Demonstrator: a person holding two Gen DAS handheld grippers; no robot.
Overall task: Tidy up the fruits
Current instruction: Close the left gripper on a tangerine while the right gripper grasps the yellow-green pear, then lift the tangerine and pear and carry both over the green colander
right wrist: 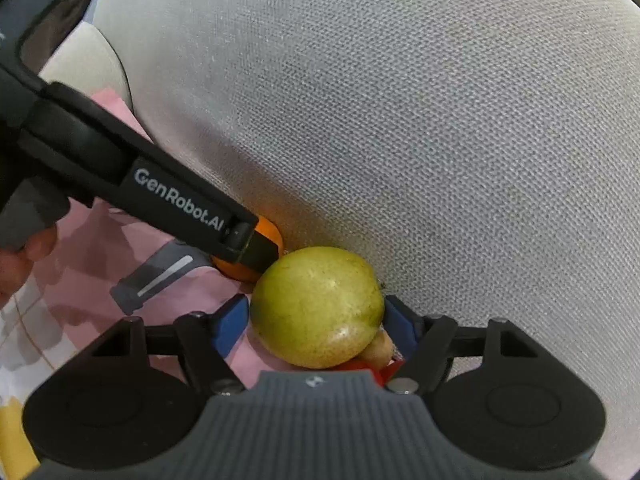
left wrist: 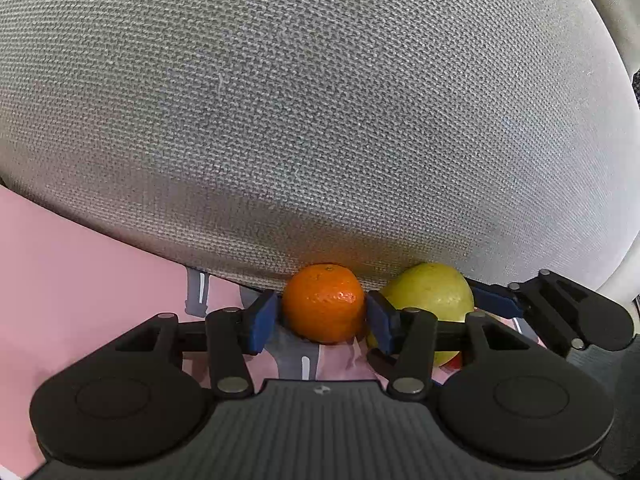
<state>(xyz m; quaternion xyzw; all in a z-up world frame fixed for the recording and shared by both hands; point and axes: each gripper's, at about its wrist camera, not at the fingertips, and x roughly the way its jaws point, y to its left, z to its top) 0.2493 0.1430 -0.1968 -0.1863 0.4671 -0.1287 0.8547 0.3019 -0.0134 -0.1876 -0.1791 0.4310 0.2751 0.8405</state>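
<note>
- Left claw (left wrist: 322, 316): jaws part-way in, blue pads touching both flanks of the tangerine (left wrist: 324, 304), stem end up.
- Right claw (right wrist: 316, 320): jaws wider, straddling the yellow-green guava (right wrist: 318, 306); the pads stand just off its skin, no firm grip visible.
- The fruits lie side by side on a pink patterned cloth (left wrist: 80, 272), against a grey woven cushion (left wrist: 320, 100).
- A red fruit (right wrist: 360, 366) peeks from under the guava.

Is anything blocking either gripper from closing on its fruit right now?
Nothing visible does. The left gripper has the orange between its blue pads, and the right gripper straddles the yellow-green fruit. Both fruits sit against the grey cushion behind.
</note>
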